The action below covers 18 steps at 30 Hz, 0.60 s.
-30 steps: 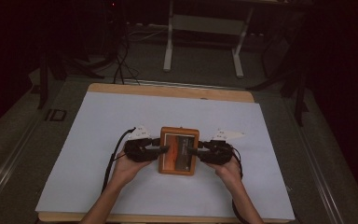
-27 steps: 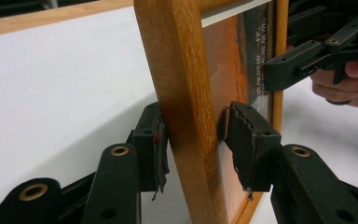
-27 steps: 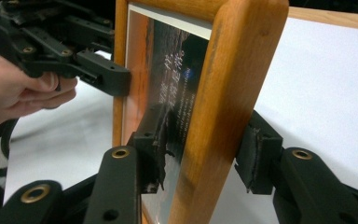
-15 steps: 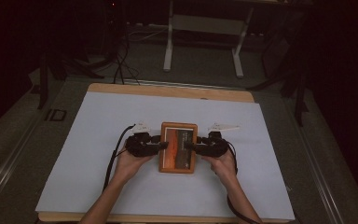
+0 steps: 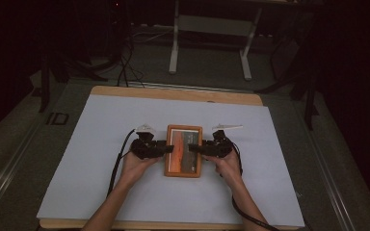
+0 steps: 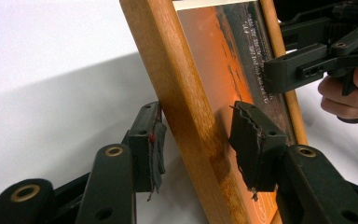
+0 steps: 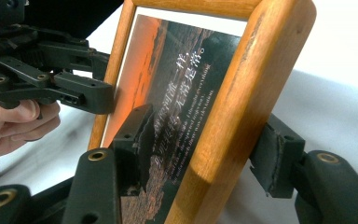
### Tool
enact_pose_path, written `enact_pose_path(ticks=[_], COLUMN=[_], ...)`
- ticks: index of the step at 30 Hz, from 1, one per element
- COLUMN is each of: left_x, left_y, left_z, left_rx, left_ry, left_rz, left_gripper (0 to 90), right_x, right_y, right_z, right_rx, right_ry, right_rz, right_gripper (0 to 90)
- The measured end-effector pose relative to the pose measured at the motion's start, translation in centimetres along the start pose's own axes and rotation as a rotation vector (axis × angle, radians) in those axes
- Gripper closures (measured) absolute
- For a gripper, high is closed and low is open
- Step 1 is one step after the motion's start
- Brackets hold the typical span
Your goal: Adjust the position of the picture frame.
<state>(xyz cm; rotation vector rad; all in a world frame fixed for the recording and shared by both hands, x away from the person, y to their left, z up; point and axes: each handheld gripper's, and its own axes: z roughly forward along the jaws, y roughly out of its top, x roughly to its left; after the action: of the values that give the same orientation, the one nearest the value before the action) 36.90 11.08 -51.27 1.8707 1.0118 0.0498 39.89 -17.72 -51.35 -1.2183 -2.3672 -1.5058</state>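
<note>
Both grippers' jaws have just been opening about the wooden picture frame point(image 5: 183, 150), now lower on the white table point(image 5: 101, 159), so a set-down appears under way. The left gripper point(image 6: 200, 140) and right gripper point(image 7: 200, 149) straddle opposite rails, pads visibly clear. The frame's underside stays hidden.

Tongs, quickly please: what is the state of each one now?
Left tongs: open, astride the wooden picture frame, opening.
Right tongs: open, astride its other side, opening.
</note>
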Motion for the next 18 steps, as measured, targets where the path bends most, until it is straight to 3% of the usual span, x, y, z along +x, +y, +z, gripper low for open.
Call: enact_pose_path(ticks=[9,12,14,18], left_x=[0.3,0.8,1.2,1.2], left_y=[-0.1,-0.3,-0.7,-0.7], left_z=[0.9,1.3,1.5,1.5], left_rx=[0.039,0.081,0.073,0.069], left_ry=[0.025,0.041,0.025,0.029], left_rz=[-0.039,-0.078,-0.102,-0.104], left_gripper=[50.5,44.7,44.6,44.5], right_x=[-0.2,-0.1,-0.4,-0.6], right_y=[0.1,0.1,0.0,-0.3], right_z=[0.8,0.9,1.1,1.1], right_rx=[0.035,0.063,0.083,0.076], right_ry=[-0.041,-0.117,-0.11,-0.097], right_rz=[0.028,-0.009,0.002,0.016], right_gripper=[39.0,42.0,42.2,42.8])
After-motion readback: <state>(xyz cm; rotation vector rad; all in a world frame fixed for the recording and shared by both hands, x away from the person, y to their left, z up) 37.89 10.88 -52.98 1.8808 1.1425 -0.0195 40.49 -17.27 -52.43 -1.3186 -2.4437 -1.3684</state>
